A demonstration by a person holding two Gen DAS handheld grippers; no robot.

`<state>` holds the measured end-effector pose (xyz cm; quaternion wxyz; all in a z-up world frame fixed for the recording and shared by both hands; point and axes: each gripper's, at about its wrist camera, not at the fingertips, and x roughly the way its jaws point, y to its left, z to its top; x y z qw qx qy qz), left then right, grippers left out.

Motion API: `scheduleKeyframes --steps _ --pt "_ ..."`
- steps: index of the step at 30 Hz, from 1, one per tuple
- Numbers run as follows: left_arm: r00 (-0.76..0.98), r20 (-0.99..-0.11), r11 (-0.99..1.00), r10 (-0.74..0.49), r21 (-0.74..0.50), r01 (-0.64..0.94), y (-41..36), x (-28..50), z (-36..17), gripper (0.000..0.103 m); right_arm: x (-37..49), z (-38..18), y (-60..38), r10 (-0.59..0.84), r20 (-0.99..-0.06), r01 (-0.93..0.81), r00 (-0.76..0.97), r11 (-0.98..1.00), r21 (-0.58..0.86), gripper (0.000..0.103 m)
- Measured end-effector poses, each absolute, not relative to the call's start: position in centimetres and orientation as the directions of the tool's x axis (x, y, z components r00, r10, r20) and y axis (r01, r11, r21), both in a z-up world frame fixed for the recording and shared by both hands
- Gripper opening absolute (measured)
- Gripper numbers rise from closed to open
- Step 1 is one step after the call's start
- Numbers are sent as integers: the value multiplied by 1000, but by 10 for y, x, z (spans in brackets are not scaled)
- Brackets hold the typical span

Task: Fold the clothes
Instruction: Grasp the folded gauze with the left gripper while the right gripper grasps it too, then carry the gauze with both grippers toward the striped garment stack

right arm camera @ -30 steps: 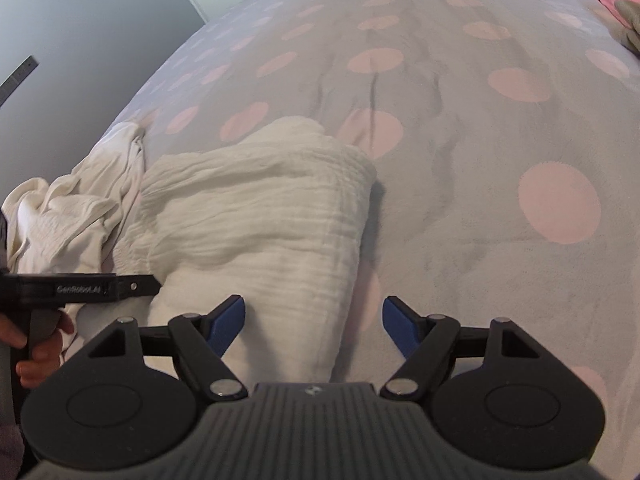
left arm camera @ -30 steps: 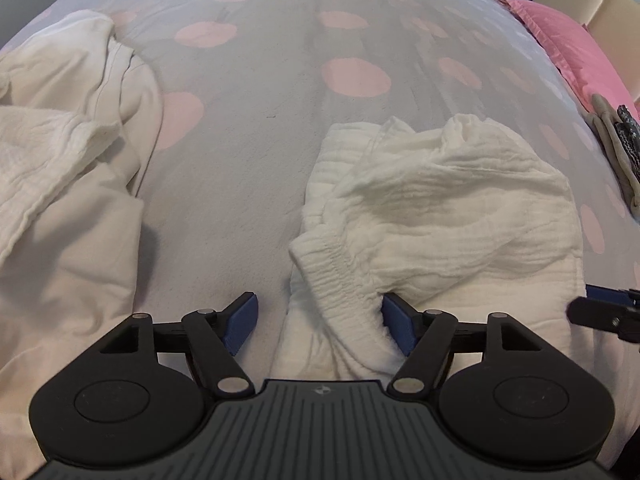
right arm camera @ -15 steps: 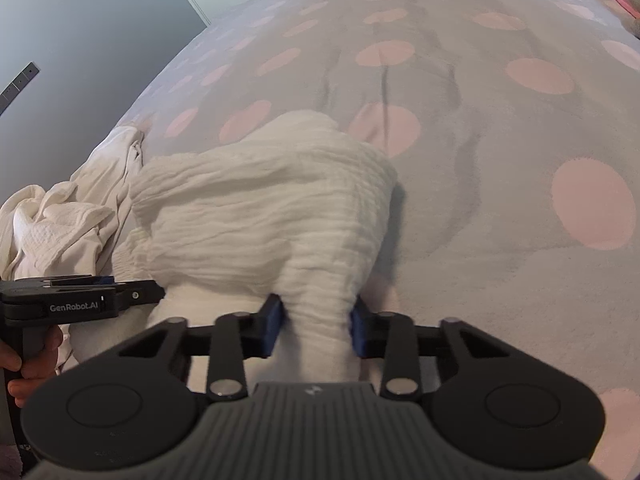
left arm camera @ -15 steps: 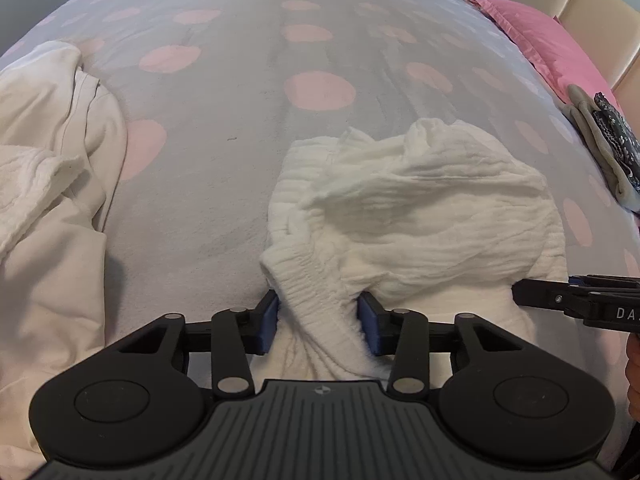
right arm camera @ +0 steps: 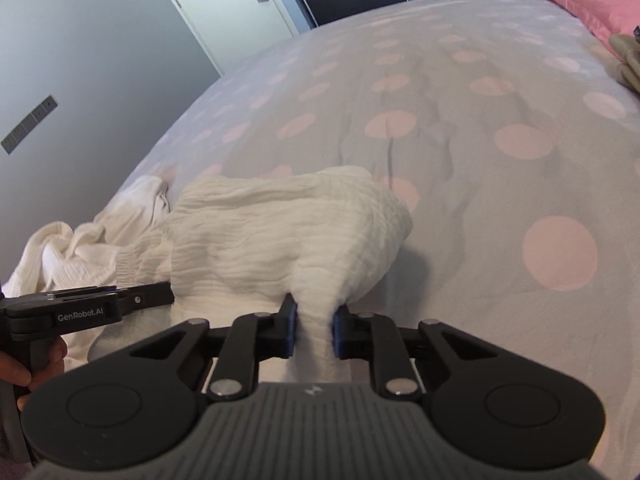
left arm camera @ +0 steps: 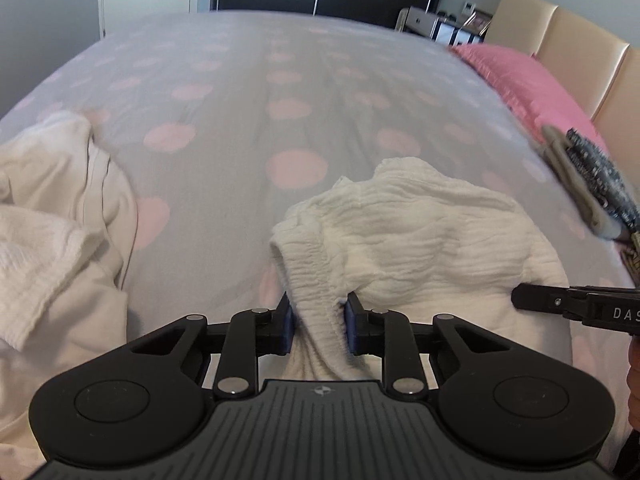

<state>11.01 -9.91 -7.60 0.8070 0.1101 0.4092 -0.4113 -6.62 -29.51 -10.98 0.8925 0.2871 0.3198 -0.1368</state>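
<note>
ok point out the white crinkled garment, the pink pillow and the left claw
white crinkled garment [left arm camera: 420,236], left wrist view, on its wrinkled middle
pink pillow [left arm camera: 532,84], left wrist view, on its top face
left claw [left arm camera: 319,322], left wrist view, between its fingertips

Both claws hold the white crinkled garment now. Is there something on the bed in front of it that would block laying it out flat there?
Nothing visible blocks it. The left claw and right claw both grip the white garment. The dotted bedspread ahead is bare; the white clothes pile lies to the left, apart from it.
</note>
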Motion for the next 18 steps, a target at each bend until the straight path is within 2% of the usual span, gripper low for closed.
scheduleKeyframes --steps 11,18 --pt "344 -641 543 -686 -136 829 -125 60 -23 21 -137 -53 -296 -211 -550 469 808 795 384 19" --pt "270 -567 398 -779 -113 911 -174 19 20 21 -208 -20 -307 -354 -479 553 803 742 380 19"
